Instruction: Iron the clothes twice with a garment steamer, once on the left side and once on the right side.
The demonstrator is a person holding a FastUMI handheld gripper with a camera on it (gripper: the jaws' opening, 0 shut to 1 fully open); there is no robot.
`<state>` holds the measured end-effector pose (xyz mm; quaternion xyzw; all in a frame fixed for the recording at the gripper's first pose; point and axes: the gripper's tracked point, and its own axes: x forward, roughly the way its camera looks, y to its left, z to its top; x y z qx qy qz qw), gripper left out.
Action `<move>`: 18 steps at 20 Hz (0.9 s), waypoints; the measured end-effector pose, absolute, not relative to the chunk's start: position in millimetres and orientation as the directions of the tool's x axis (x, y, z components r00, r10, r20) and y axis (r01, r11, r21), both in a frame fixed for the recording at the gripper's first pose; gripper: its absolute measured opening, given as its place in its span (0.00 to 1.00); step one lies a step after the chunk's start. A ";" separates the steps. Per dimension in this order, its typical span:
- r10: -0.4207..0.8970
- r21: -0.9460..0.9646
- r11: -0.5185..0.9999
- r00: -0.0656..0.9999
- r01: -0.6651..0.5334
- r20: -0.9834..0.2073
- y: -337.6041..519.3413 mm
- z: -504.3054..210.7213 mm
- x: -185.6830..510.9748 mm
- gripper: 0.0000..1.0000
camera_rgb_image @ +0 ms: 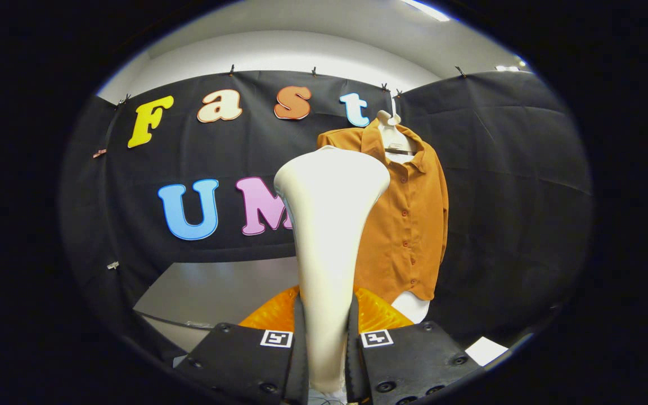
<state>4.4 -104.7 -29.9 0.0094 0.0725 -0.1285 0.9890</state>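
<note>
My gripper [327,337] is shut on the white garment steamer [329,225]; both fingers press on its narrow handle. The steamer stands upright between them and widens into a broad head at the top. Beyond it hangs an orange-brown button-up shirt [408,219] on a white torso form [394,135] with a hanger, against the black booth wall. The steamer's head covers the shirt's left part, and the button row and right sleeve show to its right. The steamer is held in front of the shirt, apart from it by some distance.
A grey table [228,289] lies below the wall, left of the steamer. A white sheet [486,350] lies on the surface to the lower right. The white base of the torso form [412,306] shows under the shirt hem.
</note>
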 end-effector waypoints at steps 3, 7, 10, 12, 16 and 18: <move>-0.251 0.001 0.967 0.958 0.254 -0.140 -148.7 -24.1 23.1 0.29; -0.202 0.025 0.978 0.968 0.208 -0.149 -194.7 -23.0 62.4 0.30; -0.155 0.029 0.986 0.975 0.162 -0.159 -222.4 -27.0 91.6 0.30; -0.124 0.043 0.990 0.978 0.133 -0.165 -233.8 -29.0 109.7 0.29; -0.086 0.069 0.993 0.980 0.100 -0.182 -250.0 -36.0 139.7 0.29; -0.066 0.076 0.994 0.979 0.082 -0.193 -253.3 -40.5 151.7 0.30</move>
